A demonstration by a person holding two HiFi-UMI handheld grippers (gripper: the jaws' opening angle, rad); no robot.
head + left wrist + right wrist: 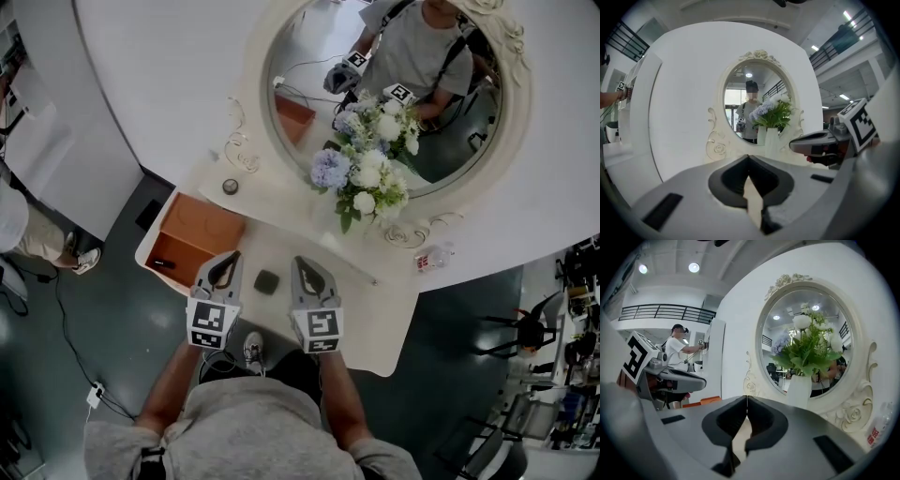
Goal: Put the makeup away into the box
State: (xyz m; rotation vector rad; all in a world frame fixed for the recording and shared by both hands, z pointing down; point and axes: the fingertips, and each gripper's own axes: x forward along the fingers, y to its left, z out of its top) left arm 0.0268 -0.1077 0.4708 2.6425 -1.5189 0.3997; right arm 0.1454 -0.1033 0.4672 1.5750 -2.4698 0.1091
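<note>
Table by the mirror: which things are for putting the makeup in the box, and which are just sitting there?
For the job: orange box, small dark square case, little round pot (probably makeup), left claw and right claw, both shut, empty.
Just sitting there: flowers, mirror, small bottle.

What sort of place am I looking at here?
Probably a mock dressing-table corner inside a big hall, not a home: an ornate oval mirror, a vase of flowers, and beyond them an upper balcony railing.
</note>
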